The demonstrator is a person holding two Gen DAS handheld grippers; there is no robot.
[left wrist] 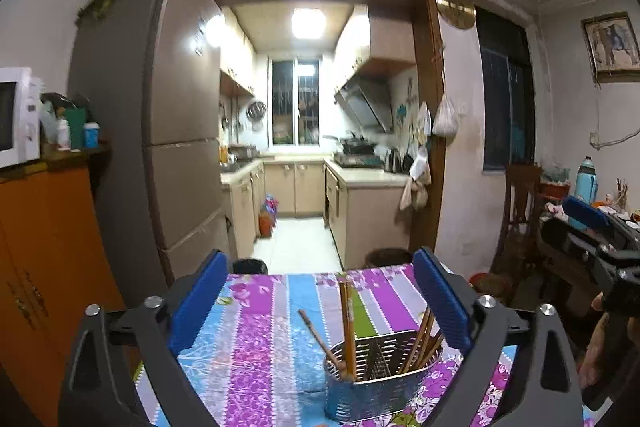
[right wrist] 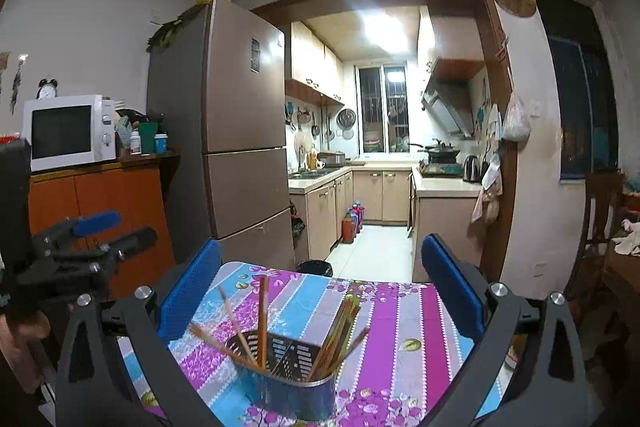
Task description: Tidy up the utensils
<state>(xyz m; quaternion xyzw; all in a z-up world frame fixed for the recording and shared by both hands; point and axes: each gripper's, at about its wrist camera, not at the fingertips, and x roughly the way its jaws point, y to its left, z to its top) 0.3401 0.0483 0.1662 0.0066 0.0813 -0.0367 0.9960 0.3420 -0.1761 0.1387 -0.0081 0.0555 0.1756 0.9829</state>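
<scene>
Blue-padded jaws of the left gripper point(left wrist: 320, 301) stand wide apart with nothing between the pads, and low between them, nearer the right pad, sits the perforated metal utensil holder point(left wrist: 380, 383) on the worktop point(left wrist: 256, 347) with its flowered, striped cloth. Wooden chopsticks point(left wrist: 347, 327) rise from the holder in two groups, some upright at its left end and others leaning toward the right pad. From the right wrist view, the right gripper point(right wrist: 322, 293) is likewise spread wide and empty, with the same holder point(right wrist: 286, 375) low between its jaws, closer to the left pad, and the chopsticks point(right wrist: 262, 323) fanned out on both sides. Only the right wrist view shows the whole microwave point(right wrist: 68, 131) on the orange cabinet point(right wrist: 100, 211) left of the jaws; only the left wrist view shows the framed picture point(left wrist: 612, 45) and a blue bottle point(left wrist: 586, 181) far right of its jaws.
</scene>
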